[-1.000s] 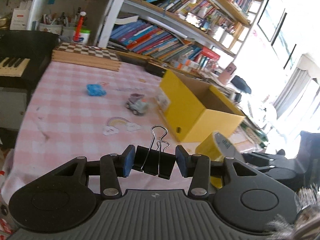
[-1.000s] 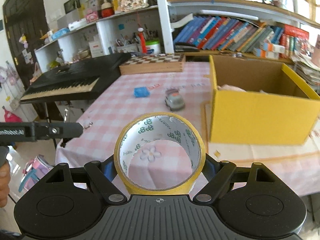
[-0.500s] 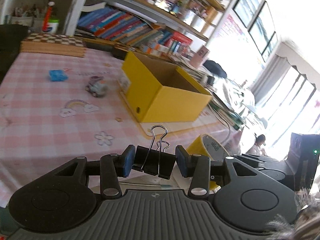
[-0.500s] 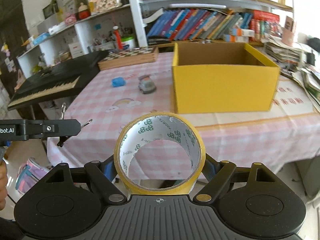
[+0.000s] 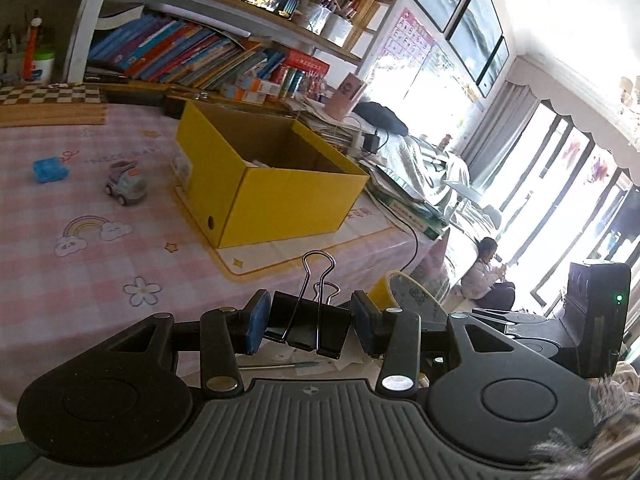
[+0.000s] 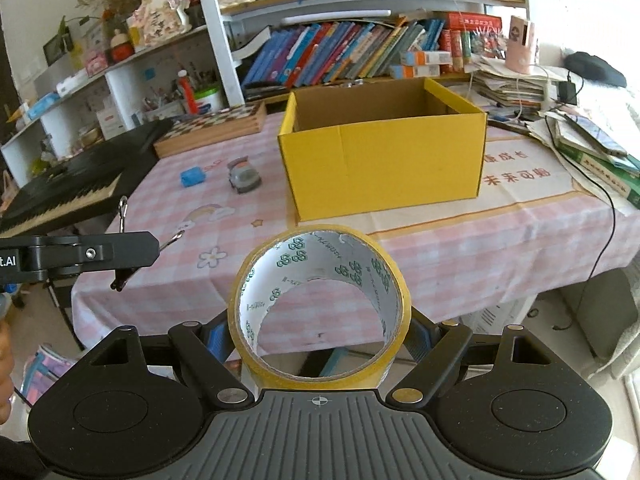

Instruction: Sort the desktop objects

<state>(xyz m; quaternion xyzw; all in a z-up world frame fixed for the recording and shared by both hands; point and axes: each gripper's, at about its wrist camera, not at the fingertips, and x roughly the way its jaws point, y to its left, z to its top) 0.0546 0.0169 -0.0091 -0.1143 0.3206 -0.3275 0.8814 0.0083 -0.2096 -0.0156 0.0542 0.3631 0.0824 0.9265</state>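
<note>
My left gripper (image 5: 310, 322) is shut on a black binder clip (image 5: 306, 326) with steel handles, held off the table's near edge. My right gripper (image 6: 318, 336) is shut on a roll of yellow tape (image 6: 320, 312), also held in front of the table. The left gripper with the clip also shows in the right wrist view (image 6: 132, 254), at the left. The open yellow cardboard box (image 6: 384, 160) stands on the pink checked tablecloth (image 6: 440, 252). A toy car (image 6: 243, 176) and a blue block (image 6: 193, 177) lie left of the box.
A wooden chessboard (image 6: 212, 128) lies at the table's back. A black keyboard (image 6: 68, 188) stands to the left. Bookshelves (image 6: 360, 52) run behind. Stacked books and papers (image 6: 592, 144) and a black cable (image 6: 600, 200) sit at the table's right.
Both grippers have pulled back from the table and swung right, each keeping its object. The yellow box now sits farther off and more central in both views.
</note>
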